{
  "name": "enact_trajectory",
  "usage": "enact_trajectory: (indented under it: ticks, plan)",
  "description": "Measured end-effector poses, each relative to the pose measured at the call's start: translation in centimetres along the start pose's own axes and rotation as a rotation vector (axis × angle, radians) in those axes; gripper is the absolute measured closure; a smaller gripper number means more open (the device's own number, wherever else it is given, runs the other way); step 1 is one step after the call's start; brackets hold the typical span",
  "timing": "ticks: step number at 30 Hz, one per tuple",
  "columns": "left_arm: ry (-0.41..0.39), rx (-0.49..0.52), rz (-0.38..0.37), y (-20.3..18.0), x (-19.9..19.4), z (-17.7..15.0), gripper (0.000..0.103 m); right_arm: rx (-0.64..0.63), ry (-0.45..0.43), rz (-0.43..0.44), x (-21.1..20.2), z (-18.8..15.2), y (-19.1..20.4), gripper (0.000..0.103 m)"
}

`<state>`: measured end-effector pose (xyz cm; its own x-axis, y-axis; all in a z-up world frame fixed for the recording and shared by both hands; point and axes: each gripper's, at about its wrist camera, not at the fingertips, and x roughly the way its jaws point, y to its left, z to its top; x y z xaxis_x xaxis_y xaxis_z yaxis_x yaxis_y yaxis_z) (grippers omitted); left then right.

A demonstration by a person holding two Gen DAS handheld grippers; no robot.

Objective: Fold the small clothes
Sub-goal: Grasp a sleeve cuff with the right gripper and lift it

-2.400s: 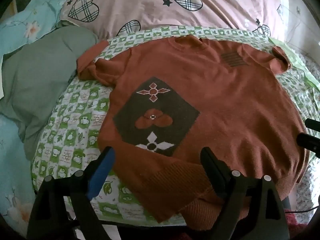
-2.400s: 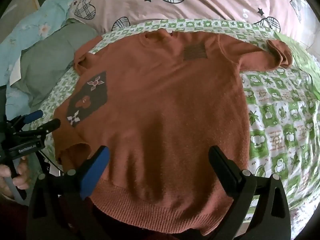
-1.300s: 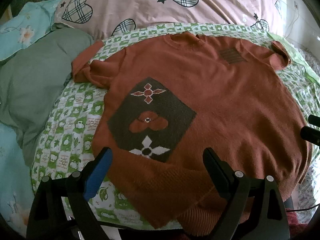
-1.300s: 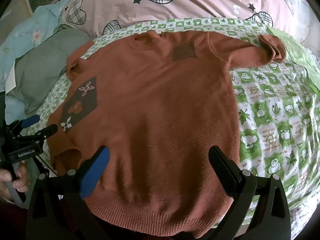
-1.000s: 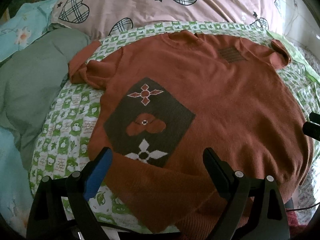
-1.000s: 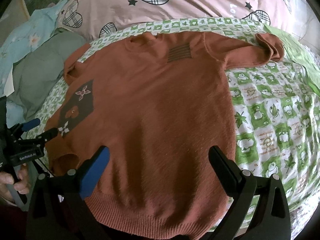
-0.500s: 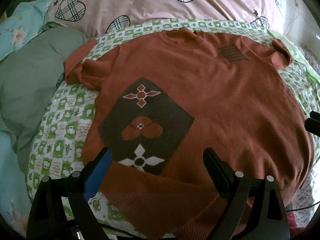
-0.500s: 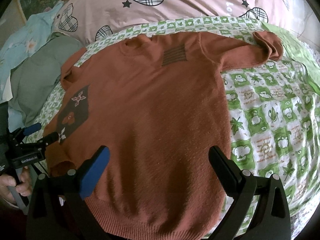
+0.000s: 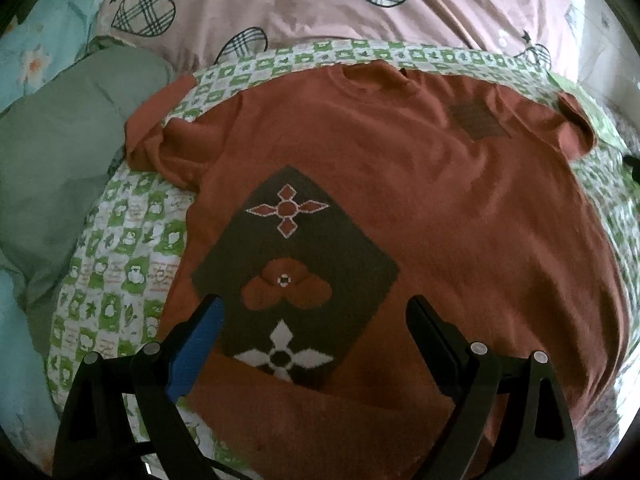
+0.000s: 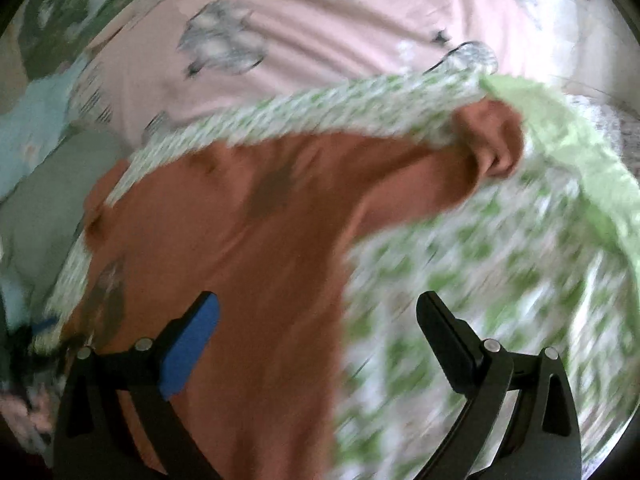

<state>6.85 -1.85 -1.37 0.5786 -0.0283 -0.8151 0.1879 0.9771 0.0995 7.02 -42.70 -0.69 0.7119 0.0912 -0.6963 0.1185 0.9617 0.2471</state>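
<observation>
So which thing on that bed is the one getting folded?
Look at the green-and-white checked sheet below the pink heart-print quilt. Spread flat on it lies a rust-orange sweater. Unlike the plain grey-green cloth beside it, it bears a dark diamond panel with flowers.

A bed carries everything, covered by a green-and-white checked sheet (image 9: 120, 248). A rust-orange sweater (image 9: 440, 208) lies spread flat on the sheet, front up. Beyond the sweater's collar lies a pink quilt with plaid hearts (image 9: 280, 4), and a grey-green cushion (image 9: 60, 160) lies just beside the sweater's left sleeve.
</observation>
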Motion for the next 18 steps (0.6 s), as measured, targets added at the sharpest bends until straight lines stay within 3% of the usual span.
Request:
enact_trajectory:
  ticks: [4,8,11,14,18]
  plan:
    - [0.035,-0.015,-0.028,0.0,1.0,0.7,0.010,0.131,-0.044,-0.052,2.7,6.4,-6.0,0.022]
    - [0.043,0.002,-0.025,-0.6,2.0,1.5,0.010,0.209,-0.067,-0.150,6.4,12.7,-11.2,0.024]
    - [0.047,0.004,-0.024,-0.9,2.8,2.3,0.011,0.274,-0.054,-0.176,9.8,16.4,-14.5,0.030]
    - [0.062,0.011,-0.017,-1.0,3.9,2.9,0.011,0.361,-0.051,-0.171,13.4,19.5,-18.1,0.033]
    - [0.094,0.012,-0.015,-1.3,5.5,3.7,0.011,0.423,-0.014,-0.230,17.3,21.2,-21.0,0.040]
